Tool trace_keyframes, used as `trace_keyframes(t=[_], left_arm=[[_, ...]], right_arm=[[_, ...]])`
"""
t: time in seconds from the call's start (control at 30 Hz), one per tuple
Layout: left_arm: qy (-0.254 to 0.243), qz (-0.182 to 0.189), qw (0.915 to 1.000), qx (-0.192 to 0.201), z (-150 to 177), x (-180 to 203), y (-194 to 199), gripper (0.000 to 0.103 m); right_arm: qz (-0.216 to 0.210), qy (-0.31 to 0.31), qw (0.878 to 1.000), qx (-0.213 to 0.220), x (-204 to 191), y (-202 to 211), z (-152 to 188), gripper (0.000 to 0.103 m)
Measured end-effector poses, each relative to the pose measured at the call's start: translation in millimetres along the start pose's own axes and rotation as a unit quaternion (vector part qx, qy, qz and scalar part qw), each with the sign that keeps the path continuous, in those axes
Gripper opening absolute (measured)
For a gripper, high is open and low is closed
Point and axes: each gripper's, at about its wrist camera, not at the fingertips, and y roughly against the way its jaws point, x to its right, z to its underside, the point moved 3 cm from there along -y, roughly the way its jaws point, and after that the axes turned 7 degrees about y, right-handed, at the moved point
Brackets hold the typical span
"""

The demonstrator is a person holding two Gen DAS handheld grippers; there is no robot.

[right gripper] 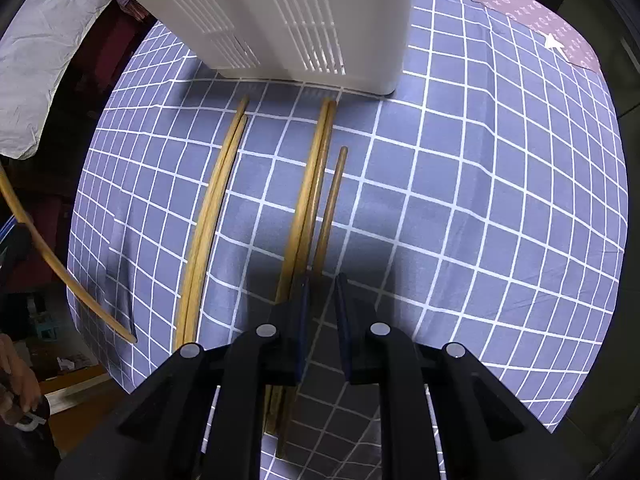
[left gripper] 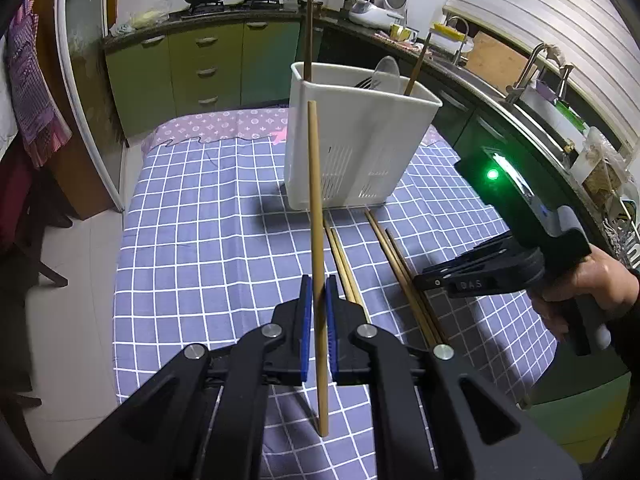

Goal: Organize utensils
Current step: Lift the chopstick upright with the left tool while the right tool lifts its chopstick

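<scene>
Two grippers are at work over a table spread with a blue-grey cloth checked in white point(left gripper: 192, 216). Biggest thing on it is the white slotted plastic utensil holder point(left gripper: 360, 140), standing upright toward twelve o'clock of the table in the left wrist view, with a dark chopstick, a spoon and another stick already poking out of its top.

Next down in size, the left gripper point(left gripper: 319, 312) has its blue pads closed tight on one pale bamboo chopstick point(left gripper: 314, 184), held nearly upright, its upper tip at about twelve o'clock and overlapping the holder's near wall. The right gripper point(right gripper: 322, 300), seen at four o'clock in the left view with a hand point(left gripper: 592, 284) on its grip, points steeply down over the loose sticks. Its jaws stand narrowly apart around the thin brown chopstick point(right gripper: 330, 216); I cannot tell whether the pads actually press it.

On the cloth lie two pairs of pale chopsticks, one at eleven o'clock of the right gripper point(right gripper: 212, 208) and one just beside its left pad point(right gripper: 308, 192), tips pointing at the holder's base.

To do the step well, I would lift the held stick until its lower end clears the rim, centre it over an open compartment, then let go gently.

Only writing I can read: raised letters like "DAS" on the right gripper's body.
</scene>
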Motion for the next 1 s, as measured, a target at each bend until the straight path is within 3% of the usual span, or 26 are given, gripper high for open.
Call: trace_keyframes(t=[0.3,0.37,0.53,0.77,1.0], left_arm=[[-0.018,0.002,0.9997,0.017,3,4,11,0.007],[-0.021,0.003,0.9996,0.017,4,5,12,0.007],[-0.024,0.003,0.9995,0.018,4,4,12,0.007],[-0.028,0.002,0.9994,0.020,4,5,13,0.007],[-0.033,0.002,0.9991,0.026,7,7,17,0.007]], right_arm=[[0.033,0.008,0.999,-0.004,-19,-7,-3,0.014],[0.045,0.013,0.999,0.000,-21,-7,-2,0.009],[0.032,0.003,0.999,0.011,-15,-5,3,0.007],[0.011,0.001,0.998,0.063,-7,28,21,0.007],[-0.001,0.005,0.988,0.154,-5,81,62,0.007]])
